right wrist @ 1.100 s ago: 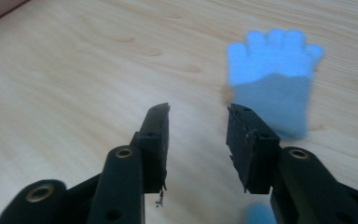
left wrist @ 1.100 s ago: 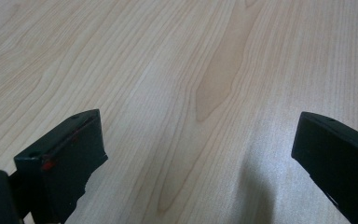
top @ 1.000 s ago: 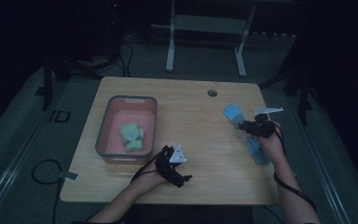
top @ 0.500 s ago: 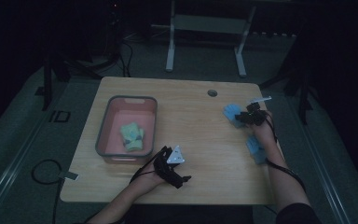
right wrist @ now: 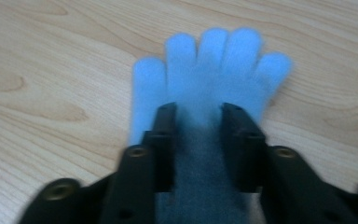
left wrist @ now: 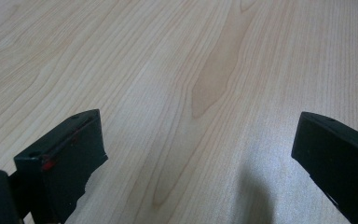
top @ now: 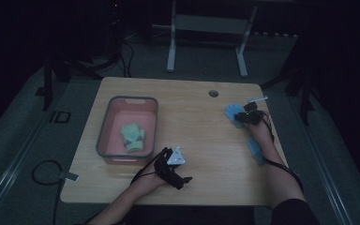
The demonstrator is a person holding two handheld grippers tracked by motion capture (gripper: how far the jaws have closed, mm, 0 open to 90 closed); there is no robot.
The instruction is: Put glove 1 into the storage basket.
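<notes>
Toward the far right of the table (top: 201, 117) I see a blue glove (right wrist: 214, 74) lying flat, fingers spread, with my right gripper (right wrist: 198, 116) over it, jaws partly closed along its palm; I cannot tell whether they actually pinch it. A second blue piece (top: 255, 149) lies beside my right forearm, nearer me. My left gripper (top: 171, 166) rests on bare wood at the near middle, jaws spread wide and empty, just right of the pink bin (top: 104, 140) holding a pale green bundle (top: 132, 137).

Bare wooden table (top: 201, 126) open across the middle, grey-rimmed pink bin (top: 104, 136) blocking the left side, blue glove (top: 232, 112) near the right edge, second blue glove (top: 254, 149) just behind it
</notes>
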